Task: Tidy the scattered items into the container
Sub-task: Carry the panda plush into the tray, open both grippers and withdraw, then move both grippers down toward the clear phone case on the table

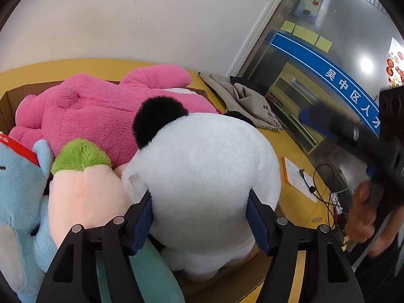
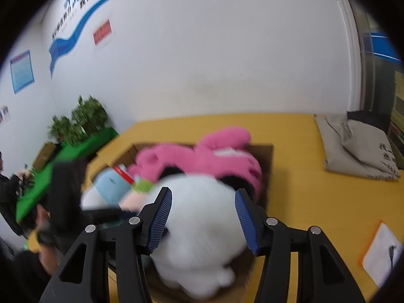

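The open brown cardboard box [image 1: 15, 98] on the yellow table [image 2: 315, 197] was packed with soft toys: a fuzzy pink plush [image 1: 96, 111], a pale blue plush [image 1: 20, 197], a peach-coloured plush with a green tuft [image 1: 83, 189], and a round white fluffy panda [image 1: 207, 171]. The left gripper [image 1: 200, 217] straddled the panda, blue ribbed pads against its fur. The right gripper [image 2: 203, 219] stood part open above it, gripping nothing.
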{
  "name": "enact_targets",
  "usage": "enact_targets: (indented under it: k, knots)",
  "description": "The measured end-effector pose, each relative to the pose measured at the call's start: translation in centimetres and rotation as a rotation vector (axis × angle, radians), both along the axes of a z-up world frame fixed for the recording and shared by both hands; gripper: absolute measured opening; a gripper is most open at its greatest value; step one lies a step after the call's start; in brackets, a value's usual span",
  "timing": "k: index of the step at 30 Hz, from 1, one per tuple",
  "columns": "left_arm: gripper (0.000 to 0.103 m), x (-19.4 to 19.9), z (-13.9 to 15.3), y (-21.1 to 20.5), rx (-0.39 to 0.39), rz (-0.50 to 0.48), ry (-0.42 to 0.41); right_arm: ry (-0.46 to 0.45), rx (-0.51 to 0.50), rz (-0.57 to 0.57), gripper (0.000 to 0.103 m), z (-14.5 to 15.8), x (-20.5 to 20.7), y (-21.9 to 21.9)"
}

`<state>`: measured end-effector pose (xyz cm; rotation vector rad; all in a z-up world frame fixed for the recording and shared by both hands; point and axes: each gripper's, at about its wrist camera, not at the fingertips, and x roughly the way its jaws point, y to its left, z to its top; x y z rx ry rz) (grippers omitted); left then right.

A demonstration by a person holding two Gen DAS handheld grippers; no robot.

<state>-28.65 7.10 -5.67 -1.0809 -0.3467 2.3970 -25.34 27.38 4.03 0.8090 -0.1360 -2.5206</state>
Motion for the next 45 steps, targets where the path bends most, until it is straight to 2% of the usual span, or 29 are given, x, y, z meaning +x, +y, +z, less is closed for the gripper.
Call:
enact_targets:
  k: [2,3,4,5,6,7,9,14,16,18,19,20,21,23,25,28,31,34,37,45]
  knots:
    - [0.077,0.6,0.2,0.1,-0.012,0.013,0.009,-0.018,0.032,0.016,0.051,0.4,-1.7,-1.7]
    - [0.078,1.1,0.5,-0.1,-0.011,0.027,0.023,-0.048,0.085,0.018,0.051,-0.5,-3.1,-3.1]
    - [0.078,1.6,0.7,-0.5,-0.008,0.042,0.028,-0.093,0.133,0.015,0.048,-1.8,-4.3,-4.0]
    - [0.077,1.9,0.9,-0.7,-0.020,0.060,0.030,-0.178,0.192,0.021,0.044,-4.0,-5.7,-5.1]
    - [0.077,2.8,1.0,-1.7,-0.043,0.087,0.045,-0.213,0.216,0.006,0.043,-5.6,-6.3,-5.5]
    - [0.077,3.8,1.6,-2.2,-0.070,0.115,0.073,-0.232,0.203,-0.023,0.043,-7.1,-6.8,-5.3]
    - [0.077,5.6,2.7,-3.2,-0.084,0.141,0.114,-0.257,0.132,-0.050,0.043,-7.8,-6.7,-4.3]
    - [0.077,10.0,5.5,-5.0,-0.078,0.195,0.153,-0.215,0.268,-0.090,0.043,-7.4,-5.2,-5.8]
    - [0.077,11.8,6.5,-5.2,-0.143,0.225,0.166,-0.188,0.266,-0.124,0.044,-6.8,-4.8,-5.9]
    - [0.077,13.9,7.4,-5.2,-0.236,0.263,0.196,-0.146,0.245,-0.162,0.055,-5.6,-3.9,-5.8]
    - [0.079,15.3,8.0,-5.3,-0.299,0.289,0.222,-0.123,0.238,-0.193,0.061,-4.7,-2.9,-5.6]
    - [0.082,16.5,8.4,-5.4,-0.340,0.314,0.246,-0.101,0.223,-0.226,0.073,-3.6,-1.6,-5.3]
    - [0.085,18.3,9.0,-5.7,-0.381,0.354,0.272,-0.085,0.201,-0.246,0.079,-2.8,-0.4,-5.2]
    - [0.095,21.2,9.4,-6.5,-0.415,0.413,0.295,-0.031,0.134,-0.286,0.081,-0.9,3.8,-4.8]
    - [0.096,23.6,9.6,-6.8,-0.422,0.439,0.314,0.028,0.116,-0.278,0.083,0.2,8.4,-5.1]
    - [0.097,26.0,9.2,-6.6,-0.442,0.383,0.310,0.063,0.146,-0.255,0.084,0.4,13.9,-6.1]
    - [0.097,27.6,9.2,-5.7,-0.470,0.356,0.324,0.049,0.191,-0.276,0.084,-0.1,17.3,-6.9]
    - [0.097,28.4,9.0,-5.3,-0.451,0.335,0.312,0.077,0.224,-0.312,0.084,-0.4,19.6,-7.2]
    - [0.097,28.8,8.8,-5.1,-0.412,0.323,0.276,0.054,0.230,-0.303,0.084,-0.6,20.6,-7.5]
    - [0.097,29.8,8.7,-5.2,-0.396,0.341,0.271,0.043,0.254,-0.301,0.084,-0.5,22.3,-7.9]
